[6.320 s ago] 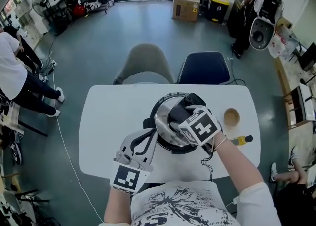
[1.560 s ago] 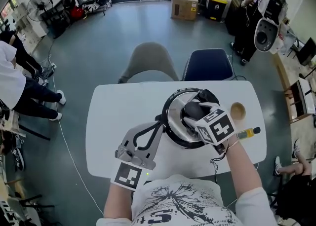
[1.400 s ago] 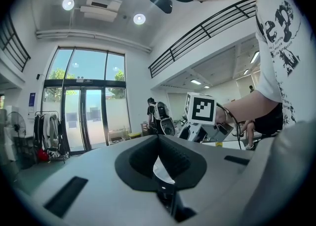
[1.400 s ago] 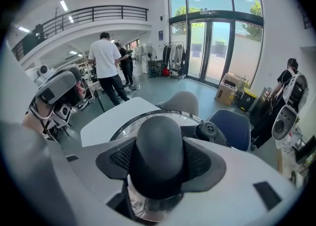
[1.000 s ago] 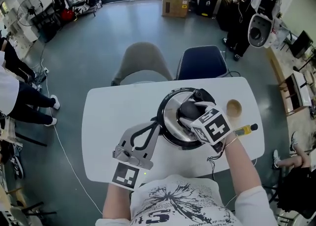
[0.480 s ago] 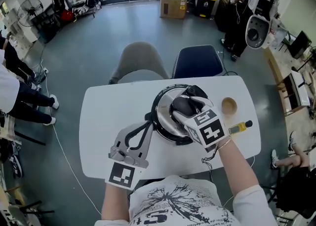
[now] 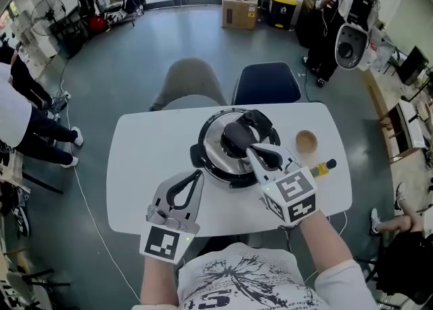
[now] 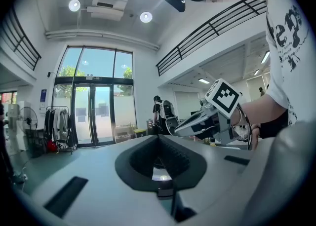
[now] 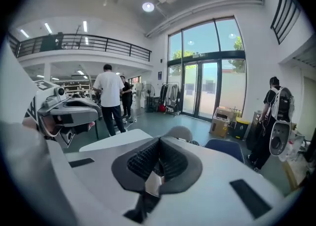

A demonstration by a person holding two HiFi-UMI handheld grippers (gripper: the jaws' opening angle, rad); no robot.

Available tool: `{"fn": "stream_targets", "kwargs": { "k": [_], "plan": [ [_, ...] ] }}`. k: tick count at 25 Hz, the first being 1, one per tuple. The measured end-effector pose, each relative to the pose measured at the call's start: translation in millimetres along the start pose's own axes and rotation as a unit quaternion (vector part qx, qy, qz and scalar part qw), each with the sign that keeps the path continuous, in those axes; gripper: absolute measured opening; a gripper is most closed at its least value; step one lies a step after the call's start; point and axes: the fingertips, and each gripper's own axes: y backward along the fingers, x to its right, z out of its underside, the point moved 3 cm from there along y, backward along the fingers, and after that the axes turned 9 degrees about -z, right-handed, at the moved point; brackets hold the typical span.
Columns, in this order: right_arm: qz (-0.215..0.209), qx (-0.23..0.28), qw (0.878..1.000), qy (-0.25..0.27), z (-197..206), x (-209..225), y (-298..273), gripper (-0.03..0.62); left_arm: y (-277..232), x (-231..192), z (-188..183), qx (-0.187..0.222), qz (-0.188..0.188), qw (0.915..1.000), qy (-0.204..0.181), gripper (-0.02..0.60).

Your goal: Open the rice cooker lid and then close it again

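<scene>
Left gripper point(image 7: 196, 176) closed, empty, at rice cooker point(image 7: 215, 147) front-left edge; right gripper point(image 7: 252, 154) closed, empty, over its rim; table point(image 7: 139, 166) open leftward.

Bare and open across the left part of the white rounded table point(image 7: 132, 160), right up to the round black rice cooker with a steel lid point(image 7: 213, 149) at mid-table. Tighter on the cooker's right: small round wooden cup point(image 7: 306, 142) and yellow bottle with a black cap point(image 7: 323, 166) standing near it. Hemmed along the far edge by a grey chair point(image 7: 193, 82) and a dark blue chair point(image 7: 267, 89), both tucked close. Bare strip of tabletop along the near edge, in front of the cooker.
</scene>
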Motion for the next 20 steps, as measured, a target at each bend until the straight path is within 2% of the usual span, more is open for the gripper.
{"fn": "stream_targets", "kwargs": {
  "k": [4,9,16,20],
  "plan": [
    [-0.023,0.046,0.998,0.033,-2.4,-20.2,31.0,0.015,15.2,8.4,-8.7,-0.005,-0.016,0.9999,0.005,0.014],
    [-0.022,0.092,0.994,0.059,1.3,-37.4,63.1,0.015,31.3,22.7,-18.9,-0.001,-0.026,0.9997,0.003,0.014],
    [-0.021,0.206,0.972,0.108,-14.5,-48.9,95.6,0.014,42.0,34.7,-30.9,-0.006,-0.032,0.9995,0.002,0.014],
    [-0.036,0.234,0.968,0.082,-18.8,-54.5,105.5,0.014,44.4,34.3,-39.4,-0.005,-0.034,0.9994,-0.007,0.014]
  ]
}}
